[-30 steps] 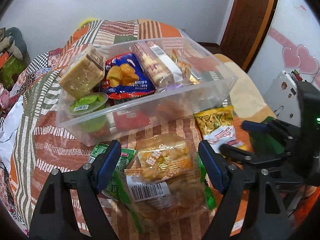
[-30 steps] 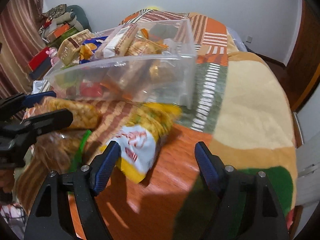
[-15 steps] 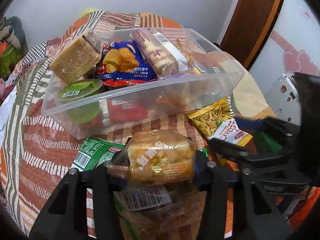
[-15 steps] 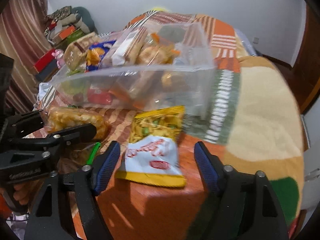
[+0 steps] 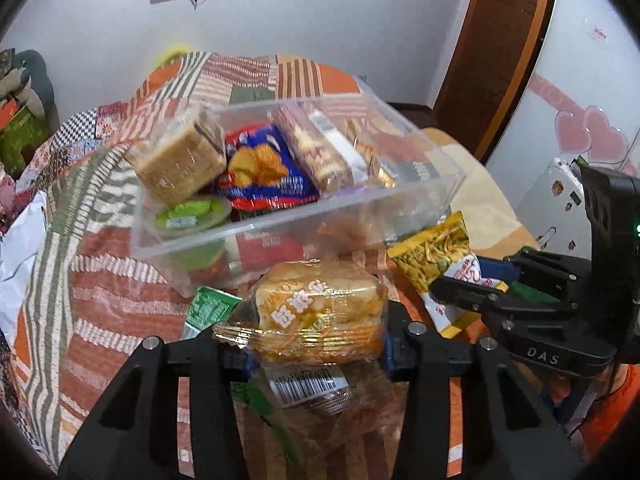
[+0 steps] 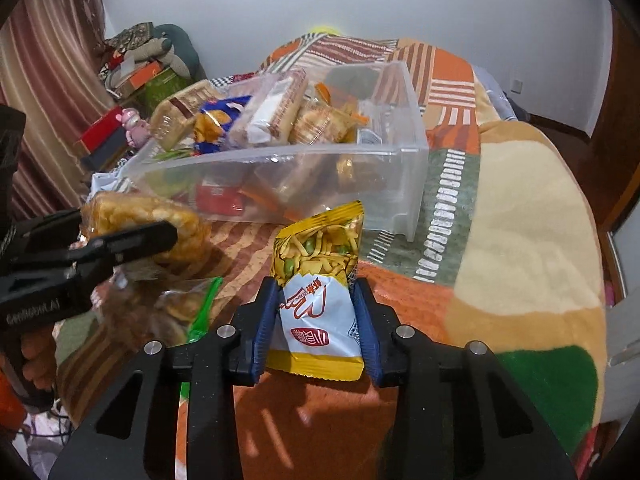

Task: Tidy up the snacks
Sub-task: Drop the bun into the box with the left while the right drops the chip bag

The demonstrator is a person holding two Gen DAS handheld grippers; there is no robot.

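Note:
My left gripper (image 5: 316,354) is shut on a clear-wrapped golden pastry pack (image 5: 320,308) and holds it just above the bedspread; the same pack (image 6: 140,220) shows at the left of the right wrist view. My right gripper (image 6: 318,320) is shut on a yellow and white snack bag (image 6: 320,276), which appears beside the left gripper as the snack bag (image 5: 436,252). Behind both stands a clear plastic bin (image 5: 420,196) with several snacks: a tan cake block (image 5: 180,160), a blue chip bag (image 5: 260,168), a long biscuit pack (image 5: 316,148) and a green cup (image 5: 188,216).
A green packet (image 5: 208,304) and a clear bag with a barcode (image 5: 308,388) lie on the patchwork bedspread (image 5: 100,272) under the left gripper. A brown door (image 5: 500,40) is at right. Boxes and cushions (image 6: 148,68) pile up by a curtain at left.
Both grippers closed: the left on the pastry pack, the right on the yellow snack bag. Both packs now sit slightly higher off the bedspread, and the yellow bag stands upright.

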